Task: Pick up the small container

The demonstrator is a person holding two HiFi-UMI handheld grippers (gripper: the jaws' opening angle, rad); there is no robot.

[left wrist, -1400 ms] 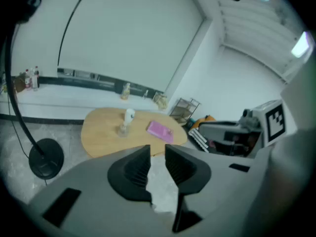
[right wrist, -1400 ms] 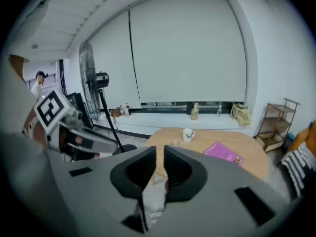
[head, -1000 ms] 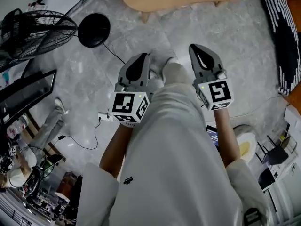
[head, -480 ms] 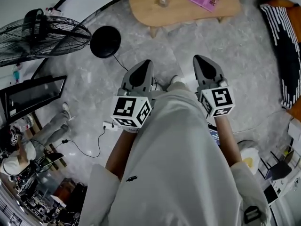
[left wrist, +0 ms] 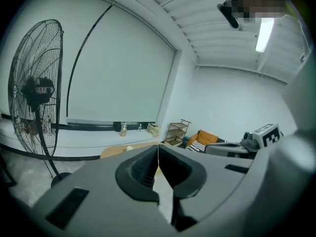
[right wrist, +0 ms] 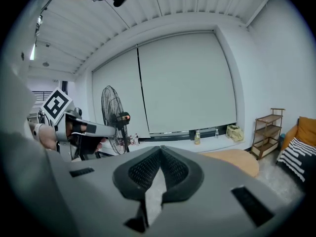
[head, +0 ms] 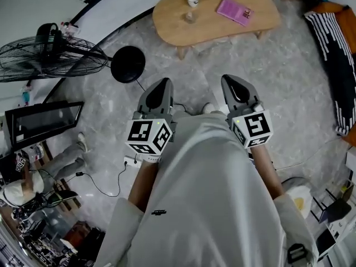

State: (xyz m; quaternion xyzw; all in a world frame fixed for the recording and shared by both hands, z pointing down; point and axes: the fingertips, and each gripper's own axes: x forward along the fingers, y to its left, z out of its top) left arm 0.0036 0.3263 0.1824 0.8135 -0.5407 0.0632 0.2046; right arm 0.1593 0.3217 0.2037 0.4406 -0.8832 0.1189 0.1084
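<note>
A low oval wooden table [head: 267, 21] stands far ahead on the grey floor. On it sit a small clear glass container [head: 190, 17], a white cup [head: 193, 0] and a pink book [head: 234, 11]. My left gripper [head: 161, 82] and right gripper [head: 231, 78] are held side by side at waist height, well short of the table. Both are shut with nothing between the jaws. The left gripper view shows its jaws [left wrist: 158, 147] meeting, with the table edge [left wrist: 113, 151] beyond. In the right gripper view the jaws [right wrist: 160, 148] are likewise pressed together in front of the table [right wrist: 242, 161].
A large black pedestal fan [head: 50, 54] with a round base [head: 128, 64] stands to the left. A dark screen [head: 41, 124] and a seated person [head: 16, 191] are lower left. A power strip [head: 130, 160] and cable lie on the floor. A striped cushion [head: 334, 54] is at the right.
The view has tilted up, so the whole table with its cup, glass and book has come into sight. Both grippers stay shut and side by side, slightly higher in the frame.
</note>
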